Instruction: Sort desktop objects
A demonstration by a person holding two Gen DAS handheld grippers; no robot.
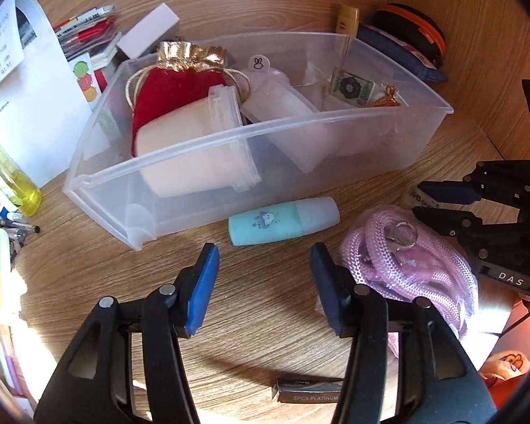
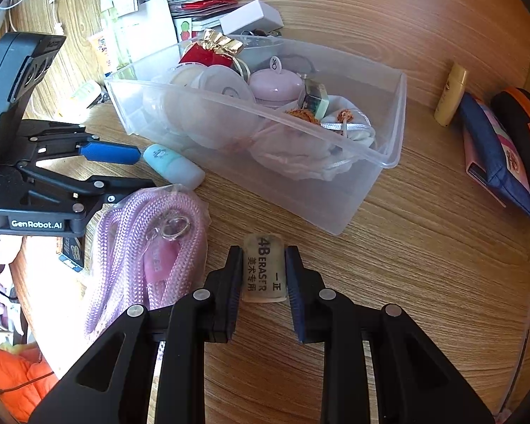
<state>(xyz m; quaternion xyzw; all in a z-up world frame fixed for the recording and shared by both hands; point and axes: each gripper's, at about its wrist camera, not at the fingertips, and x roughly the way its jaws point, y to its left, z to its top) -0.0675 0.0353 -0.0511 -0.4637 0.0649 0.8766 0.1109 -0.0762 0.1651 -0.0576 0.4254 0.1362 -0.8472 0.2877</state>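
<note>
Clamping beige rectangular 4B eraser (image 2: 264, 269) in right gripper (image 2: 264, 275) near clear plastic bin (image 2: 388, 162); holding left gripper (image 1: 265, 265) wide open, empty, above wooden counter (image 1: 265, 318).

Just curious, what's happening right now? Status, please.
Right gripper shut on eraser. Left gripper open, empty, facing teal highlighter. Clear bin ahead; path open.

Both wrist views look down closely, sharing the bin (image 1: 88, 190) (clear plastic).
</note>
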